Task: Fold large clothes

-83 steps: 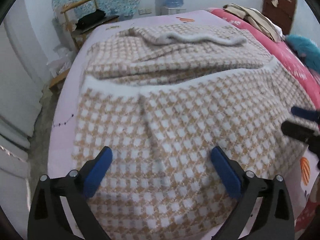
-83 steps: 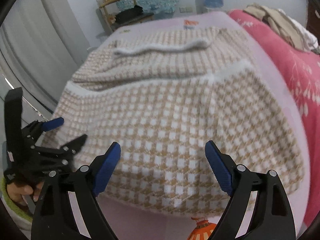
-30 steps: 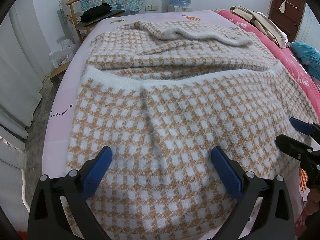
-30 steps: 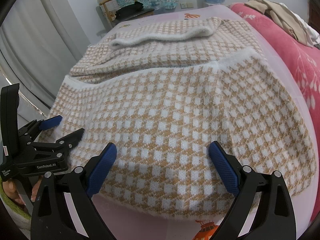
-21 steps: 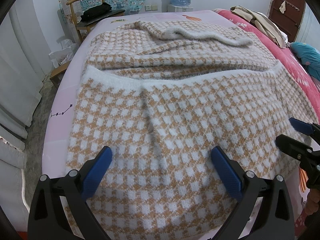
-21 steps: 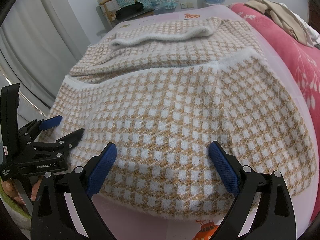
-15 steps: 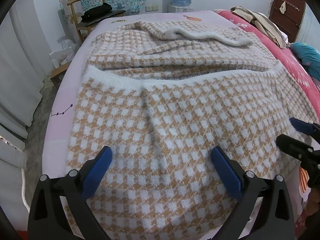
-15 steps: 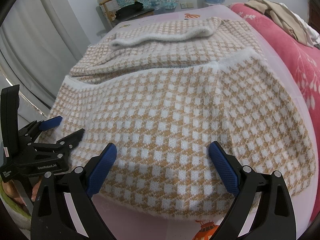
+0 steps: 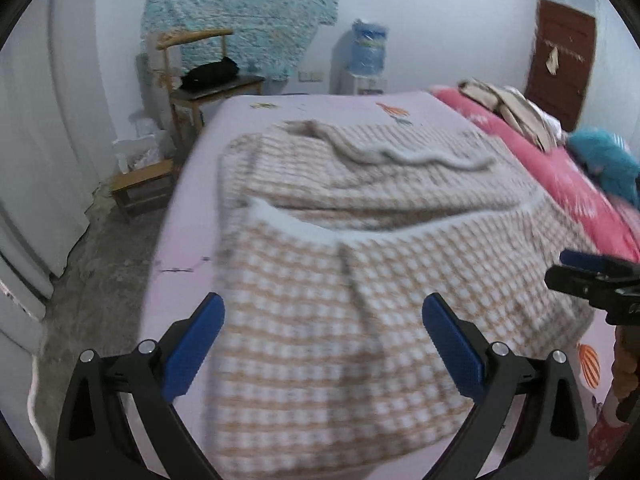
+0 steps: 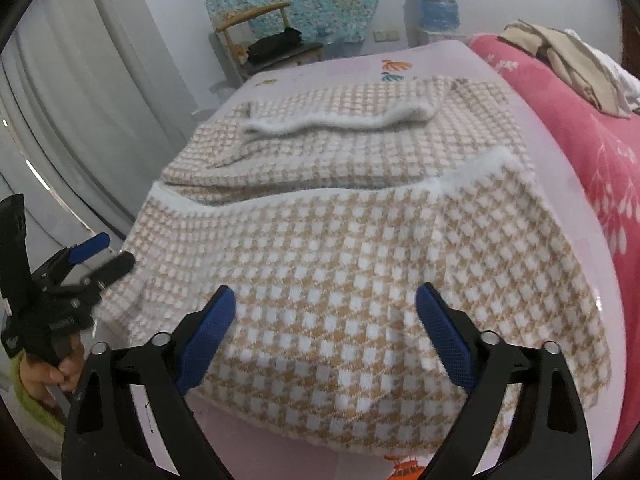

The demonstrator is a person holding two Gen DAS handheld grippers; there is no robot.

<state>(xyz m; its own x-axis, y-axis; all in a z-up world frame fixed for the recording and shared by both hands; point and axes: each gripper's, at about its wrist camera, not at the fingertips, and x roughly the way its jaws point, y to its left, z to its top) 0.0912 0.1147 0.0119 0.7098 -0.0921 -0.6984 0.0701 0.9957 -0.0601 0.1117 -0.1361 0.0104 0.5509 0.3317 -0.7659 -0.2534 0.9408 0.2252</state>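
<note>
**Checked sweater half-folded on the bed**

So the tan-and-white checked sweater [image 10: 360, 248] is lying on the pink bed sheet [image 10: 560, 168], bottom part doubled up over the body, with a fuzzy white hem running across. A sleeve with a white cuff sits folded on top at the far end. The left gripper [image 9: 320, 332] hangs wide open above the near edge. The right gripper [image 10: 326, 328] has just narrowed a touch but is still spread, nothing pinched.

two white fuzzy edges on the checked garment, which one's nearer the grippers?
The long white trim band running straight across the middle of the checked garment. The other, a wavy white cuff-like edge, lies farther up the bed, toward the chair.
</note>
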